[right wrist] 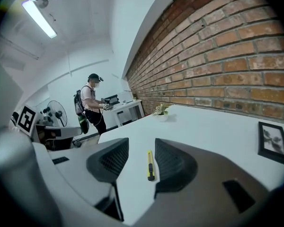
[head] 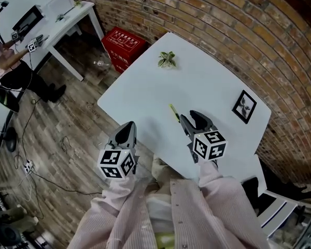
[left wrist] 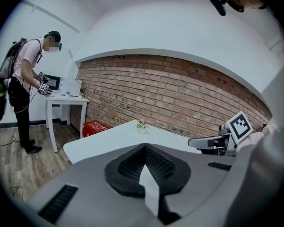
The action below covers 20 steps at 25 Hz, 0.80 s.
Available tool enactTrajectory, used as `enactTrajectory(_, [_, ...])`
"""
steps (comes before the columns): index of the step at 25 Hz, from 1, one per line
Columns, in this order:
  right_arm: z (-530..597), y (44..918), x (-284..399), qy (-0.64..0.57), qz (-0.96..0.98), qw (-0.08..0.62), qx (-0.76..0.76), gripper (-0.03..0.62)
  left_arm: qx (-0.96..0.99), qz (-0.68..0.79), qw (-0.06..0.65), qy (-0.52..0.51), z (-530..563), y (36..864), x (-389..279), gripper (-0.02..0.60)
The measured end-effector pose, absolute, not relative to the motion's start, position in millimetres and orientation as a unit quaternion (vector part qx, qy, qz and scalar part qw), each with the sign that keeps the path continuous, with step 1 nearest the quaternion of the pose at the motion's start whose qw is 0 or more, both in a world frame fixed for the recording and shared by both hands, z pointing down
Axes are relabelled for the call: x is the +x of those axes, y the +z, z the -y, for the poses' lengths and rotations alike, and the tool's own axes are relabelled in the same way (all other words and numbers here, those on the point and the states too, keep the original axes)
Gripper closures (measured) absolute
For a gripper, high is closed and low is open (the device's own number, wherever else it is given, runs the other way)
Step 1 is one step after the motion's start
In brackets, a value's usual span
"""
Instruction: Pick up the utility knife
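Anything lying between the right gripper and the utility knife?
Nothing. In the right gripper view, only bare table shows between the open right gripper and the yellow utility knife, which lies framed by the parted jaws.

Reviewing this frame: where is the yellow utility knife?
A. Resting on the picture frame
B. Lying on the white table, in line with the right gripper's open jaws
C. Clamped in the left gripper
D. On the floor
B: the utility knife lies flat on the table, seen through the gap of the right gripper, ungripped.
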State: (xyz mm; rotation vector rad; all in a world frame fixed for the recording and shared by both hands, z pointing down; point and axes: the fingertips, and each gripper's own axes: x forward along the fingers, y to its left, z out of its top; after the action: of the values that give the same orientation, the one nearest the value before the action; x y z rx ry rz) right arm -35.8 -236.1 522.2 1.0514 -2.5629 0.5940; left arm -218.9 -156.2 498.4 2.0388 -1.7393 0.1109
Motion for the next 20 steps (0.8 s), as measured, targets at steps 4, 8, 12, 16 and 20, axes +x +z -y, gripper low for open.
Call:
enactTrajectory(4, [248.1, 534.1, -46.2, 0.209, 0.893, 0.177, 0.356, 0.425, 0.741, 0.622, 0.247, 0.05, 174.5, 513.4, -219.4, 0.59])
enactTrajectory(8, [254.3, 550.8, -54.6, 0.217, 0.891, 0.2, 0.345, 0.425, 0.745, 0.608, 0.267, 0.065, 186.5, 529.8, -213.0, 0.59])
enactTrajectory(12, [258.0, 571.3, -60.9, 0.221, 0.887, 0.232, 0.332, 0.425, 0.748, 0.596, 0.281, 0.078, 192.5, 543.2, -207.0, 0.589])
enactTrajectory(16, [257.4, 596.1, -64.8, 0.226, 0.881, 0.264, 0.321, 0.425, 0.749, 0.589, 0.289, 0.097, 196.3, 558.1, -202.8, 0.589])
enactTrajectory(20, [256.0, 611.4, -67.1, 0.227, 0.872, 0.301, 0.313, 0.427, 0.753, 0.578, 0.294, 0.111, 204.4, 566.9, -199.6, 0.589])
